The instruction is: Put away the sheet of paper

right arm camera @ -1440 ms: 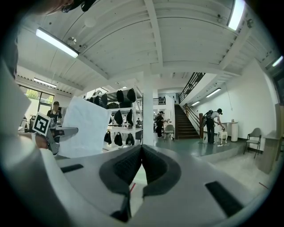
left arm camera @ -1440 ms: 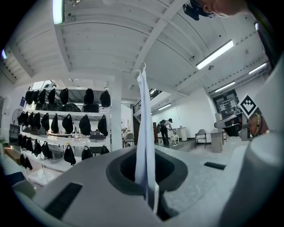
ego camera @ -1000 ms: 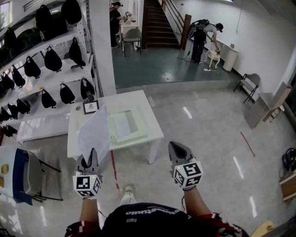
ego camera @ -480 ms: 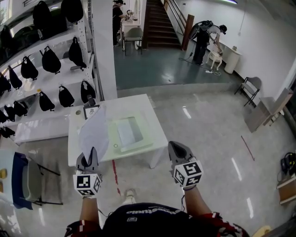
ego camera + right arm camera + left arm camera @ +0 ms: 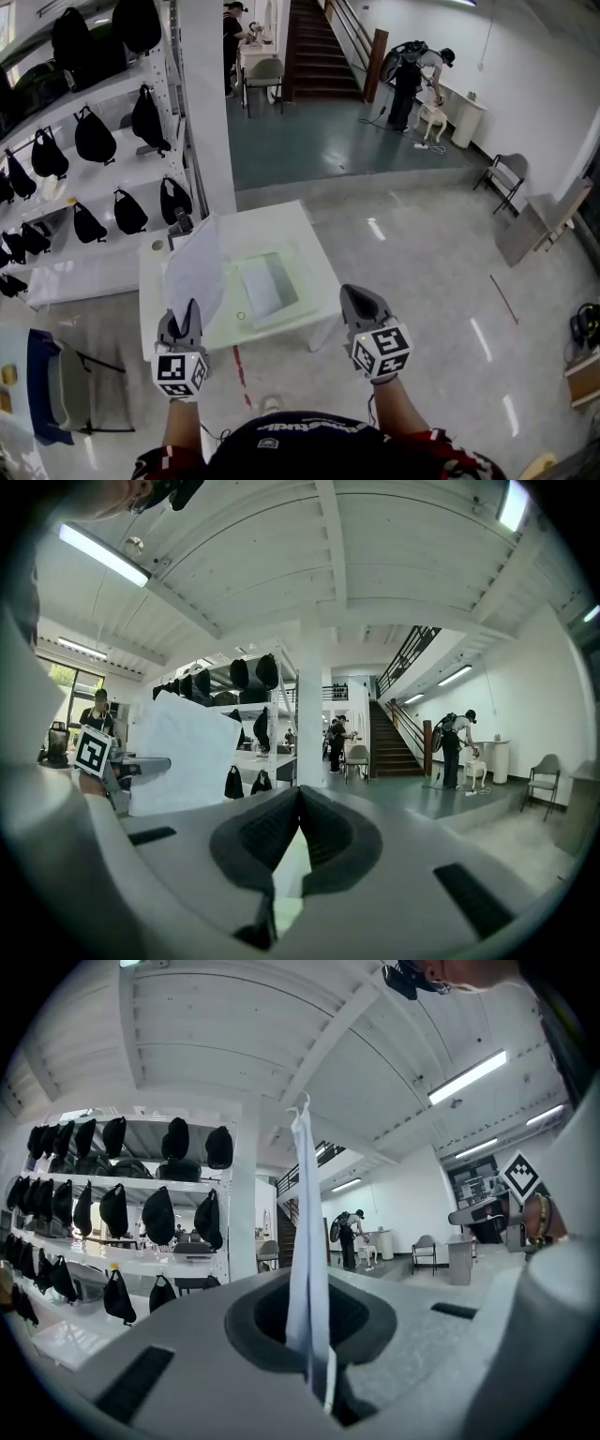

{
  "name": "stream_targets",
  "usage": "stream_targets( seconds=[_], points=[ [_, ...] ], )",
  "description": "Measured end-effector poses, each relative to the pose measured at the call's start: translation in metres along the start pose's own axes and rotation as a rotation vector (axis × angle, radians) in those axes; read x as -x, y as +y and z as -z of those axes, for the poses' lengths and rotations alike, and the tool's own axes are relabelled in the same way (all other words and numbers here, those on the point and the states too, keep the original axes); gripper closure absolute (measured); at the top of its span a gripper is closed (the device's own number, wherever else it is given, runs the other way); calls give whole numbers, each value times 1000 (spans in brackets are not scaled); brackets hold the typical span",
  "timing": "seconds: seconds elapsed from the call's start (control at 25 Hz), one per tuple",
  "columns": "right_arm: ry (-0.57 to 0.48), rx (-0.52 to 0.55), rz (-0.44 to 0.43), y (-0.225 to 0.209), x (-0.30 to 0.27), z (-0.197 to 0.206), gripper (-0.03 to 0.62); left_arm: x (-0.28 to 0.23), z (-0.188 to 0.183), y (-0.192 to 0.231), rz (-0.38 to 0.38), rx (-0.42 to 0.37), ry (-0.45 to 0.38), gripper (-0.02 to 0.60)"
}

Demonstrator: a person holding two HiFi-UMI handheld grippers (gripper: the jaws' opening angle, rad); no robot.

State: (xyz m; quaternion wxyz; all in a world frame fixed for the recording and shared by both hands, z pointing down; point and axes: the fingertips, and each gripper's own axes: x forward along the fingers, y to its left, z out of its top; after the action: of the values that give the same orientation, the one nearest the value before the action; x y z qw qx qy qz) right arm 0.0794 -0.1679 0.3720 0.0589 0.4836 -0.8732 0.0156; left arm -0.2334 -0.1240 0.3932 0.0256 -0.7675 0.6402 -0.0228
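Holding sheet of paper [image 5: 194, 267] clamped upright in L tongs [image 5: 190, 311]; R tongs [image 5: 361, 300] shut, empty; counter [image 5: 309, 255] ahead of both tongs, 0 stowed yet.

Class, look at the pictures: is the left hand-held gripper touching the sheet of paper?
Touching. The left gripper view shows the sheet of paper standing edge-on, pinched between the closed jaws of the left hand-held gripper.

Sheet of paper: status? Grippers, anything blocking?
Left gripper shut on sheet of paper, held upright. Right gripper shut, empty. White table with green tray ahead; nothing seen blocking it.
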Motion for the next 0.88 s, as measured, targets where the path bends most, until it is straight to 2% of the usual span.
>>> stream_targets(
  seconds=[0.44,0.88],
  points=[
    [3,-6,44,-1,-42,-5,592,-46,8,29,55,-6,7,575],
    [29,14,48,13,-61,-2,591,-59,23,49,66,18,17,575]
  ],
)
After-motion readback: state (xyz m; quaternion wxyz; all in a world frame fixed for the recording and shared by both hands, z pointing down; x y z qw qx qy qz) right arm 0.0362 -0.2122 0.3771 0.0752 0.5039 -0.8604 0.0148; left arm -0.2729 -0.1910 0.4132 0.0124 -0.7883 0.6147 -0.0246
